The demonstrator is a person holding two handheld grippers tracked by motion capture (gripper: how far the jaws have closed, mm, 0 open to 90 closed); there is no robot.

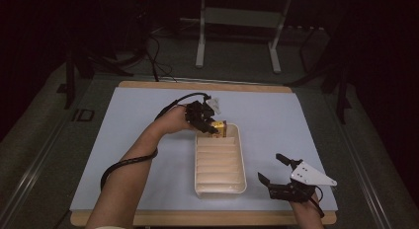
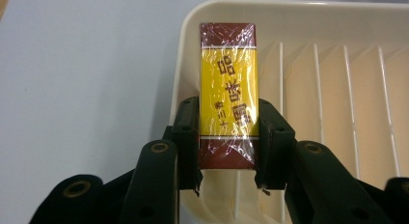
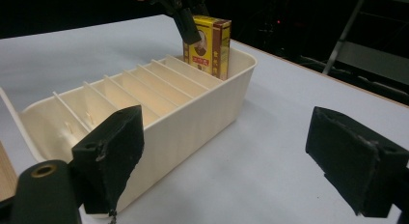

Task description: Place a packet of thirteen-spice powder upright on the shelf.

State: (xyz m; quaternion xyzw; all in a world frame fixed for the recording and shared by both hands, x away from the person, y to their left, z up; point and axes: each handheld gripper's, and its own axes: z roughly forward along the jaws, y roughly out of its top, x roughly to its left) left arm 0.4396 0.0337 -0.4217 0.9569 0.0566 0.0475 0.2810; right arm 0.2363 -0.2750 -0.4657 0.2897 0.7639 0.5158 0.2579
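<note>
My right gripper (image 1: 280, 171) idles near the desk's near right corner, jaws spread wide with nothing between them. Just beside it sits the cream tray (image 1: 240, 157), its slots running from the near end to the far end — every one I can see looks empty, so I judge the packing barely begun. At the far end my left gripper (image 2: 226, 154) is clamped on the yellow box (image 2: 227, 93), which stands upright in the last slot, against the tray's far wall — not yet released.
</note>
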